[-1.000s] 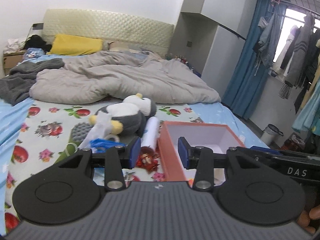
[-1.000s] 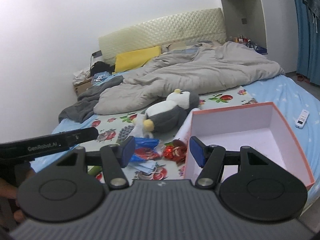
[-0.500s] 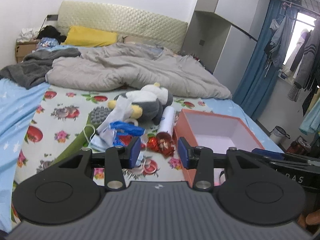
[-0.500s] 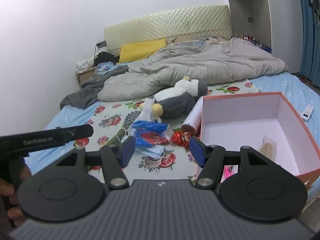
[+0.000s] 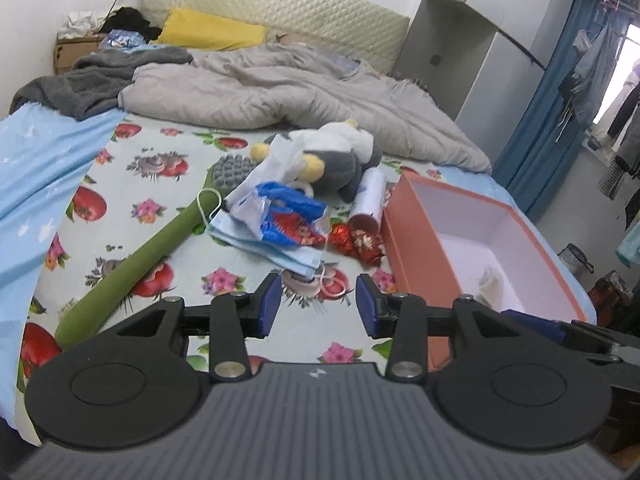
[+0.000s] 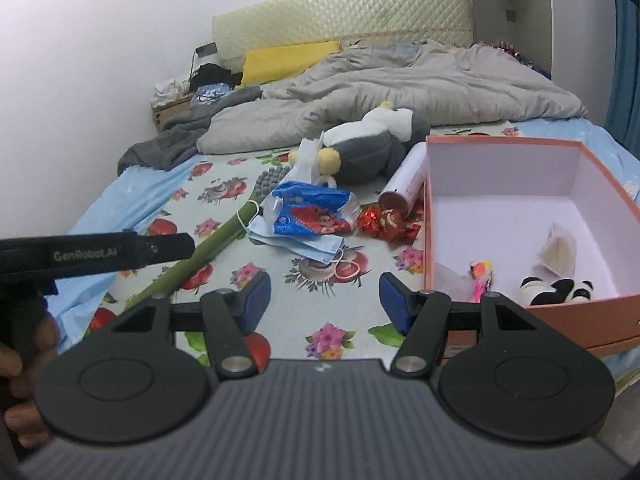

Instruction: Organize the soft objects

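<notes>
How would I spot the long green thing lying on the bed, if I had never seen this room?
Start at the open pink box on the flowered bed sheet, then look across the pile of wrappers and face masks beside it. On the pile's far side lies the green massage stick, stretched diagonally across the sheet. It is the only long, thin item there, olive green with a grey knobbly head.

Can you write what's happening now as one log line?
left gripper: open, empty | right gripper: open, empty | penguin plush: on bed | box: open

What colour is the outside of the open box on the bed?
The box is salmon-orange outside, clearest in the left wrist view.
</notes>
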### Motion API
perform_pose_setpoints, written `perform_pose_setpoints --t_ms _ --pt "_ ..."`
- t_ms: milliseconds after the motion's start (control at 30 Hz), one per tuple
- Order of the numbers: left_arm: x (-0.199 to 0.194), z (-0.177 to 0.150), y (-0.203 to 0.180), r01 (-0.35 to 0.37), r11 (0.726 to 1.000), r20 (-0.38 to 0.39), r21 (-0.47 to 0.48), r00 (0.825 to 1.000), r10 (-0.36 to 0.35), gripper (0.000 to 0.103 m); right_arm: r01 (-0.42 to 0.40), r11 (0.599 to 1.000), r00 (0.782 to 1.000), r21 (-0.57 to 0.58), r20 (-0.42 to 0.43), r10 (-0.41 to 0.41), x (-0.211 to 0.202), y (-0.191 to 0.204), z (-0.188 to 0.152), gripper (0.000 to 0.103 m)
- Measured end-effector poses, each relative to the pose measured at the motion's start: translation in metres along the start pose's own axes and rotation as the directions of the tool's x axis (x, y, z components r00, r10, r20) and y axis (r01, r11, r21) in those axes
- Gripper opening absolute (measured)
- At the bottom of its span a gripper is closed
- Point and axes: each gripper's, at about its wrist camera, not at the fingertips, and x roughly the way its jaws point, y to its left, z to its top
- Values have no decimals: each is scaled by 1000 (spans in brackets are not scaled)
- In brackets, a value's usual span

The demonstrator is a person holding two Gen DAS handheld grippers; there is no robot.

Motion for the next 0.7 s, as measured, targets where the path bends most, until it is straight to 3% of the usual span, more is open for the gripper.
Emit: perform_pose_setpoints --t_ms 700 --pt "94 14 65 -17 984 -80 -175 997 4 47 49 995 997 -85 -58 -54 99 13 8 61"
